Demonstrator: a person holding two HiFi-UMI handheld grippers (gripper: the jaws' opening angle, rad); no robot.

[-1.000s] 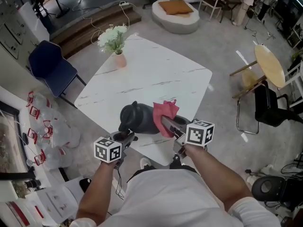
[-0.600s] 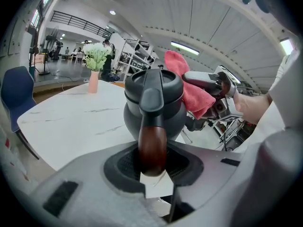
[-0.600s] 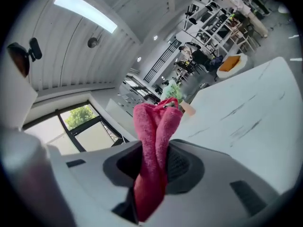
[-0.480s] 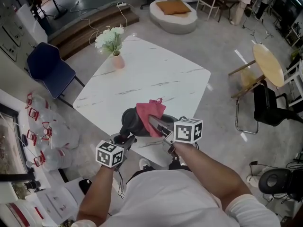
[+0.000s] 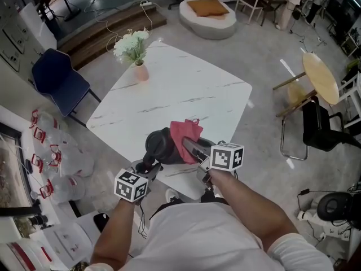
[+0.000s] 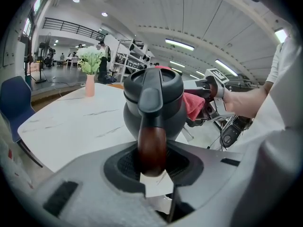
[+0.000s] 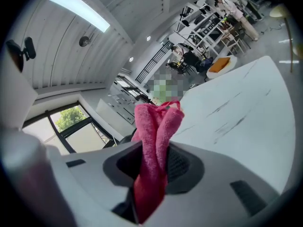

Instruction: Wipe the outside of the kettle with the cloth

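Kettle first: where does it stand?

– On the white marble table, at the edge nearest the person, lower centre of the head view, well apart from the vase of flowers at the upper left.

And the left gripper?

– Its jaws are clamped on the kettle's brown handle. The left gripper view shows the handle sitting deep between them. That hold likely steadies the dark body so it cannot slide or turn under rubbing.

What about the right gripper?

– Closed on the pink cloth, with a folded bunch sticking out past the jaws. In the head view the cloth seems pressed against the kettle's right side, just beside the lid. Pinching it with a free tuft would let the soft part meet the surface, not the hard jaws.

How far along does the job look?

– Wiping appears to be under way on that one side. The flank toward the left of the frame is not under the cloth, and reaching it would probably need the kettle turned by its handle.
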